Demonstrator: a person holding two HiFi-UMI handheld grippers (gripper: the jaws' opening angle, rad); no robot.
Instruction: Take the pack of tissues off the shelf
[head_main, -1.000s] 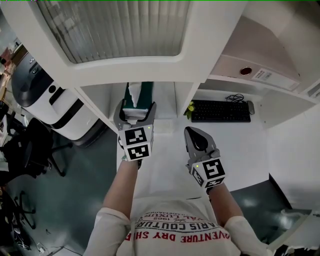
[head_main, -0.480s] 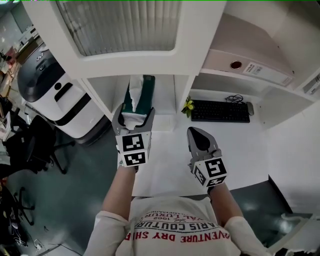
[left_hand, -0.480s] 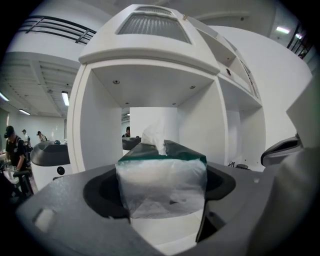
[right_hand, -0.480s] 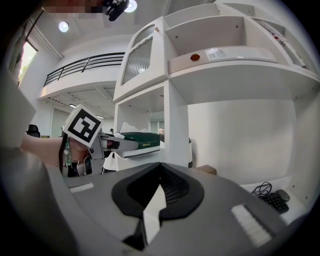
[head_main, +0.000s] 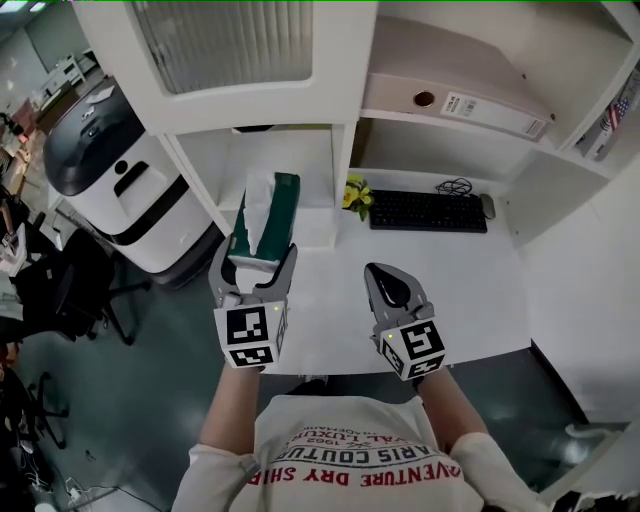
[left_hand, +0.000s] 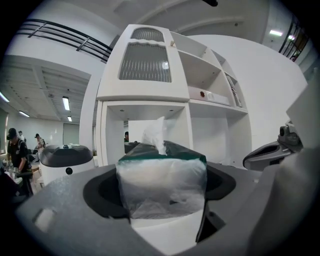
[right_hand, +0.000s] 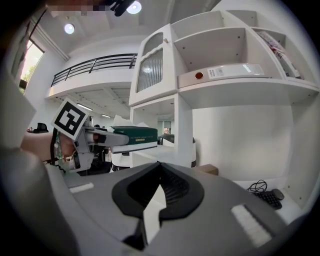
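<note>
Closest to you, your right gripper (head_main: 388, 285) hangs over the near part of the desk (head_main: 480, 290). Its jaws are pressed together with nothing between them, and it has hardly shifted in the last second.

The change is on your left. The left gripper (head_main: 256, 264) has drawn back toward you and a little left, bringing the pack of tissues (head_main: 266, 212) with it. Its jaws are clamped on the near end of the pack, one on each side. A second ago the pack sat well inside the low bay of the shelf (head_main: 300, 165). Now it hangs in the air in front of that bay, above the desk's left edge, with its far end at the opening or just short of it. I judge the take-off almost done: keep pulling until the pack is well clear.

The pack points away from you and is held about level. The gripped end is cloudy clear wrap with white tissue behind it, the rest is dark green, and one white sheet stands up from the top slot. The wrap looks soft, so the grip may dent it.

Farther right, a keyboard (head_main: 428, 211) lies at the back of the desk.
</note>
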